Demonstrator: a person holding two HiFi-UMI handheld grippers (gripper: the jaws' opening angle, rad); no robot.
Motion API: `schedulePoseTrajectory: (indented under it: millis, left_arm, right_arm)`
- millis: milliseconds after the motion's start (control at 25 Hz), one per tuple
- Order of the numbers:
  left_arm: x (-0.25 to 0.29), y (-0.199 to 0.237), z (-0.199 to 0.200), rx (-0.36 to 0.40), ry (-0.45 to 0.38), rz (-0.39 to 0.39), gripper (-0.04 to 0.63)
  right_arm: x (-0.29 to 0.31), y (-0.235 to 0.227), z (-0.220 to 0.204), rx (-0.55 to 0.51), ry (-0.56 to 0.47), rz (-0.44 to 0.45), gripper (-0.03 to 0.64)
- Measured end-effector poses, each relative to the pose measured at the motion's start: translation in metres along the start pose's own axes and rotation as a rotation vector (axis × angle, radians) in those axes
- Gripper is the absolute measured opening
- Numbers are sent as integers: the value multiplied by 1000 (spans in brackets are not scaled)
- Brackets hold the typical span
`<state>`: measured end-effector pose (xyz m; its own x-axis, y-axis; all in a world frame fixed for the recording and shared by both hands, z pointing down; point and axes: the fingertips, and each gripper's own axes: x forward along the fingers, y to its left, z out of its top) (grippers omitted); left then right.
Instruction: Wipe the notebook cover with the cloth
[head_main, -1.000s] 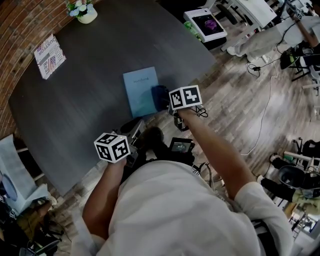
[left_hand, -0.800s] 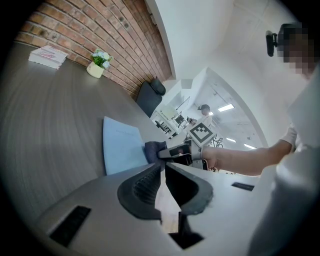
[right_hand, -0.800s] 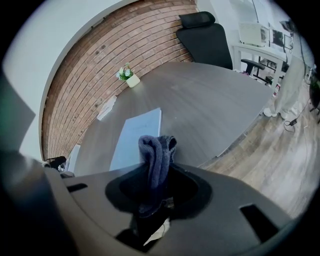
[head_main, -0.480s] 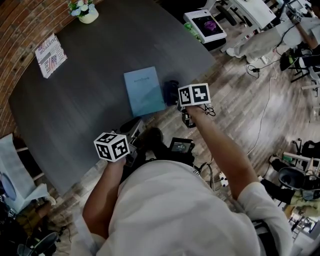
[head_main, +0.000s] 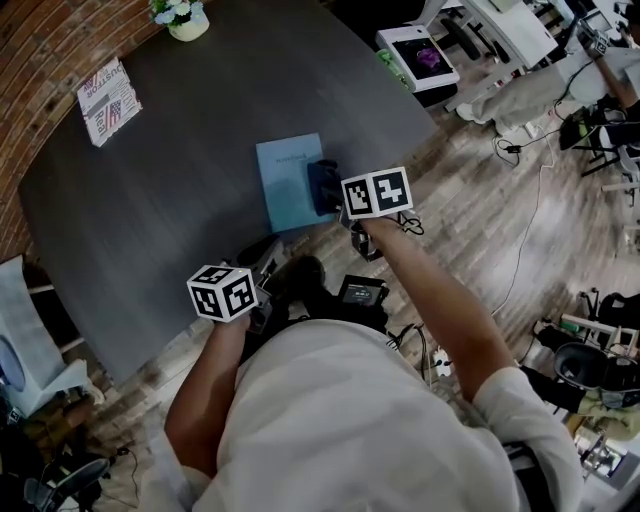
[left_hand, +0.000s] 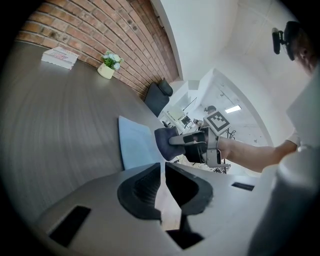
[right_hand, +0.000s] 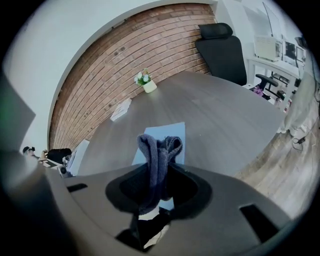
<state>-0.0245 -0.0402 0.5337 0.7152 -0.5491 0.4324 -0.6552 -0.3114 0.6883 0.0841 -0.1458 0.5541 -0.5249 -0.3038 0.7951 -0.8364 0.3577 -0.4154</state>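
Nearest the person, the left gripper (left_hand: 162, 172) hangs over the near edge of the table (head_main: 170, 140). Its jaws are drawn almost together with nothing between them, and it takes no part in the work. Just beyond it, the right gripper (right_hand: 157, 176) is clamped on the dark blue cloth (right_hand: 159, 150), a folded wad of which stands out past the jaw tips. The light blue notebook (head_main: 285, 185) lies flat on the table, closed, with the cloth at its right edge. The step in hand is judged to be the wiping stroke itself. The next move calls for the wad to be drawn across the cover with light downward pressure, so that the notebook does not slide.

The right gripper view shows the grip on the cloth but not its contact with the cover. The left gripper view shows the wad from the side, low at the notebook's edge and probably touching it. Only the head view shows the whole cover. Farthest off, a printed booklet (head_main: 106, 98) and a flower pot (head_main: 183, 20) stand near the brick wall (right_hand: 125, 65).
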Motion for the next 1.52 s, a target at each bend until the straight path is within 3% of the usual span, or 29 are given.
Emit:
schedulePoseTrajectory:
  millis: [360, 680, 1040, 1520]
  left_arm:
    - [-13, 30, -19, -39, 67, 105, 37]
    - [-11, 40, -28, -63, 93, 104, 37]
    - [-9, 46, -30, -81, 115, 91, 37]
    - [-9, 47, -30, -93, 130, 71, 37]
  right_arm:
    - [34, 65, -13, -80, 62, 112, 115]
    - [60, 107, -28, -130, 125, 172, 115]
    - [81, 107, -42, -164, 195, 148, 115]
    - [91, 103, -22, -195, 200, 122, 115]
